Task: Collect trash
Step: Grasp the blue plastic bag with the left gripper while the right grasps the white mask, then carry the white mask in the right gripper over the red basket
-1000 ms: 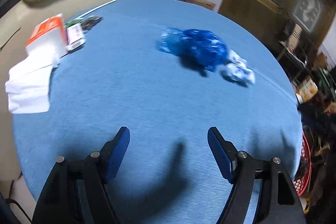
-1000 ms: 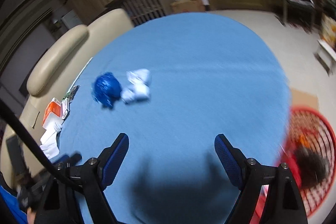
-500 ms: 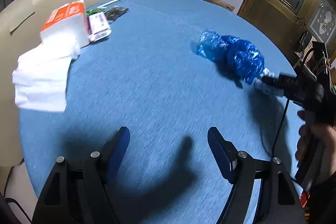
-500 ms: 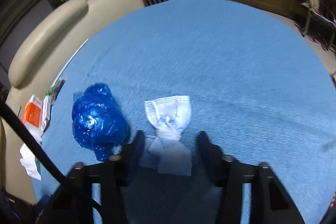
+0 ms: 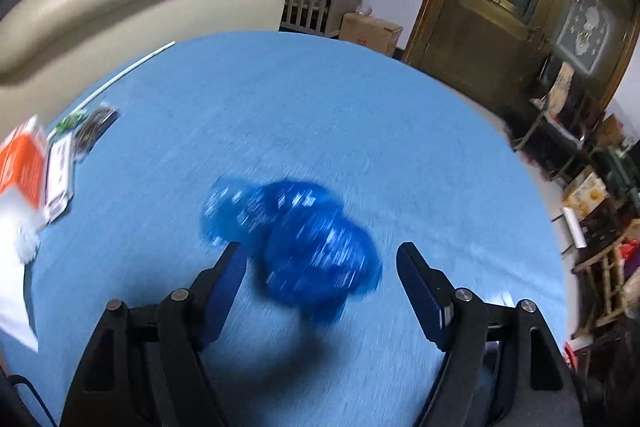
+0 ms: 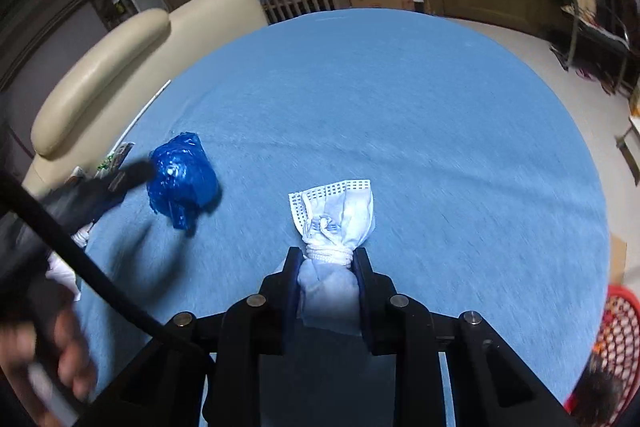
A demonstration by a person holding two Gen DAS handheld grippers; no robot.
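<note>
- Right wrist view shows my right gripper pinched on the bundled face mask; its fingers press the mask from both sides just below the white cord wound round it, and the fanned end sticks out ahead over the blue bench.
- I cannot tell whether the mask is lifted clear or touching the cloth.
- Left wrist view has my left gripper spread wide, with the crumpled blue plastic bag lying on the bench between the fingers. That picture is smeared, so I cannot say whether either pad touches the bag.
- From the right camera the left gripper's tip sits right against the bag's near side.
- I judge the step in hand as a double pickup: mask secured on the right, bag being lined up on the left.
- Next, the left side calls for closing on the bag's bulk; thin plastic is likely to squash and slip, so a deep bite suits it.
- A red mesh basket shows off the bench edge at lower right, with something dark inside. I take it for the bin, so the mask should travel there.
- An orange tissue pack and small packets lie at the bench's far-left edge, well apart from the bag.
</note>
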